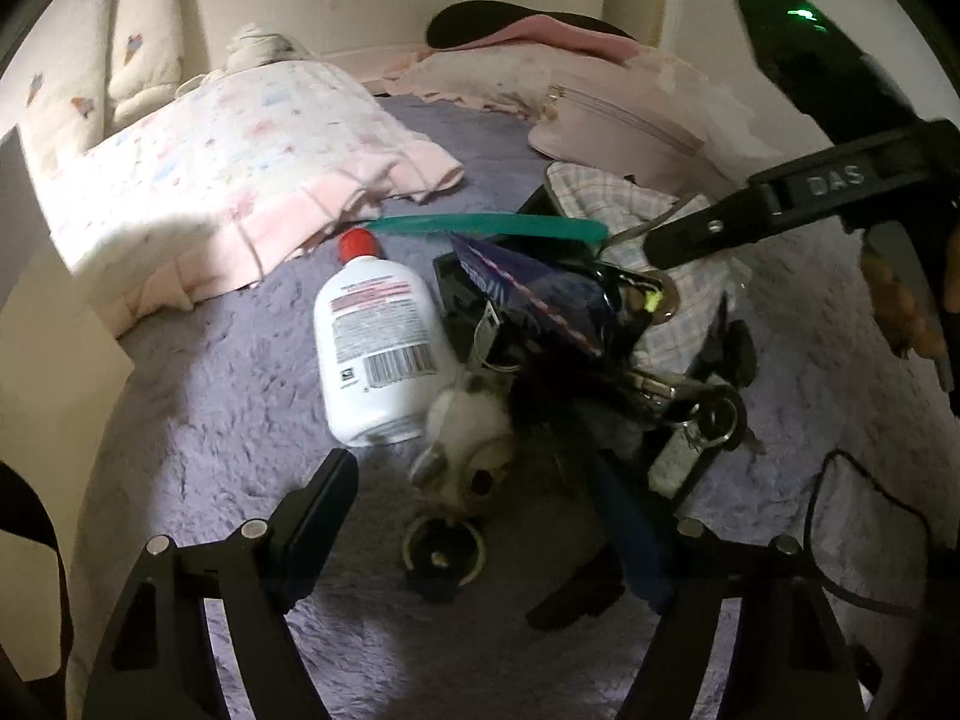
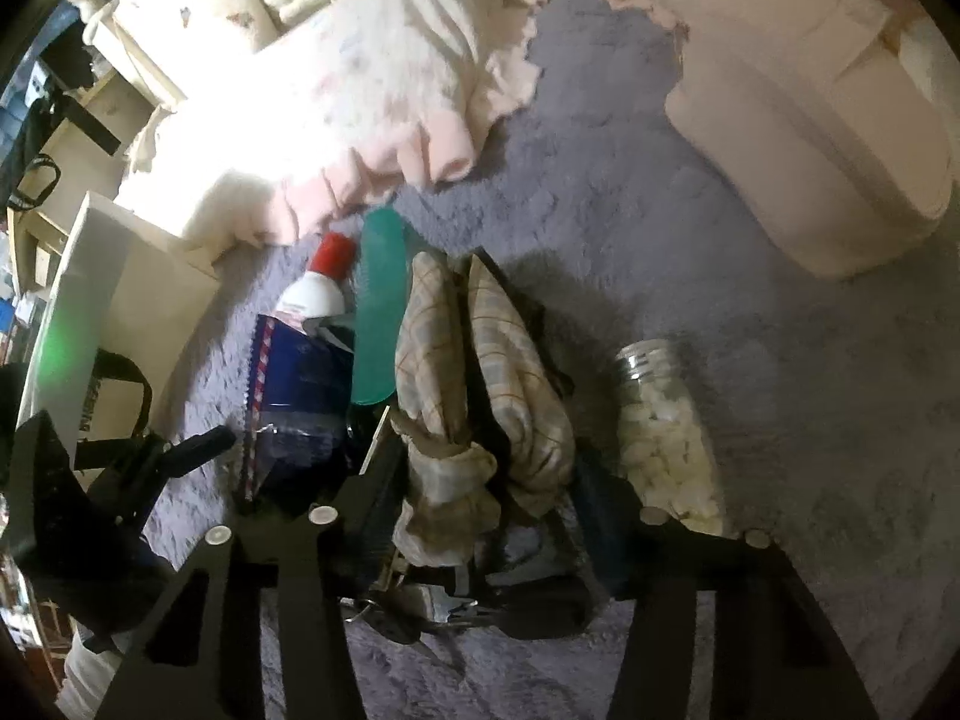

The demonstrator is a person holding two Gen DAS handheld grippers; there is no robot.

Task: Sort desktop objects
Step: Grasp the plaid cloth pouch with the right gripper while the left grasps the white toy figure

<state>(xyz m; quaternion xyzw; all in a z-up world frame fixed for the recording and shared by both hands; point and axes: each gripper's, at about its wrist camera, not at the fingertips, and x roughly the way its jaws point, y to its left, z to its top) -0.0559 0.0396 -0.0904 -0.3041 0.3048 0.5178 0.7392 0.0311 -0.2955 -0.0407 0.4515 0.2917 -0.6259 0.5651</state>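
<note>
Left wrist view: left tool [image 1: 480,510] open over a heap; white plastic bottle with red cap [image 1: 375,354] lying on the purple fleece bed cover [image 1: 210,408].
Right wrist view: right tool [image 2: 480,516] astride a checked cloth [image 2: 480,384] (grip unclear); clear jar of white pieces [image 2: 666,444] lying beside.

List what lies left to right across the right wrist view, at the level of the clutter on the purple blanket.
Dark blue foil packet → green comb → plaid cloth → clear jar of white pieces.
</note>
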